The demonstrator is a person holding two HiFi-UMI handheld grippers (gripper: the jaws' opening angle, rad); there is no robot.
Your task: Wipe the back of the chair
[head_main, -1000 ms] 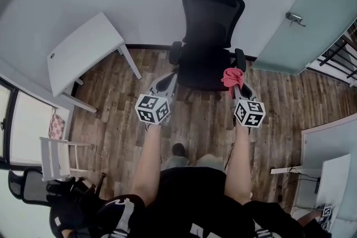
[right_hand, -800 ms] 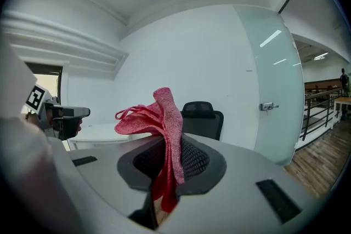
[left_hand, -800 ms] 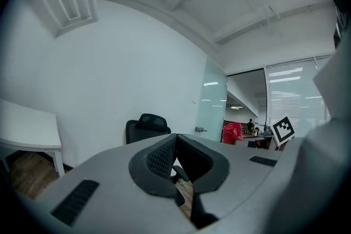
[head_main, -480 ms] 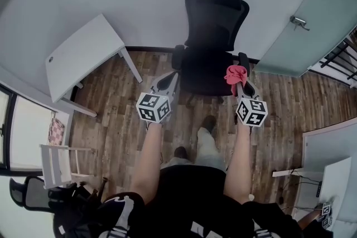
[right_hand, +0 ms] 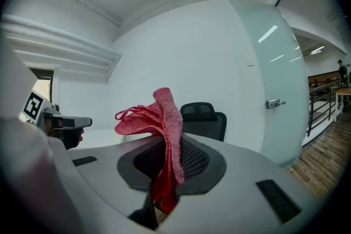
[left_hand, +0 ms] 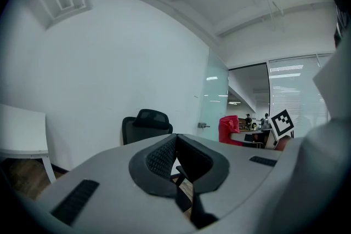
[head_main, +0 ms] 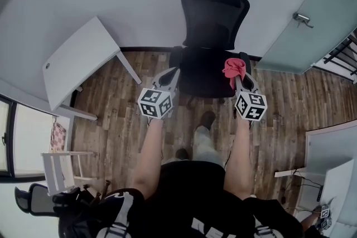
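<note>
Table [head_main: 78,67]: white, at the far left against the white wall, standing on the wood floor [head_main: 290,97].

Left tongs [head_main: 172,74]: held out in front of the person, pointing toward the chair. In the left gripper view the left tongs [left_hand: 175,138] are pressed together with nothing between the dark pads, and the right tongs' marker cube shows off to the right.

Chair [head_main: 215,14]: a black office chair with a headrest, standing by the wall between the table and the glass door, its seat turned toward the person. Both gripper views show it ahead of the tips and apart from them, in the left gripper view [left_hand: 145,126] and in the right gripper view [right_hand: 205,118]. The chair back is free of both tongs.

Cloth [head_main: 233,67]: red and bunched. It sticks up from the right tongs' tips, and in the head view it lies over the chair's right armrest area. In the right gripper view the cloth [right_hand: 159,118] flops to the left above the pads.

Right tongs [head_main: 239,77]: level with the left tongs. In the right gripper view they [right_hand: 169,145] are clamped on the cloth.

Door [head_main: 312,8]: frosted glass with a metal handle [head_main: 303,18], to the right of the chair.
</note>
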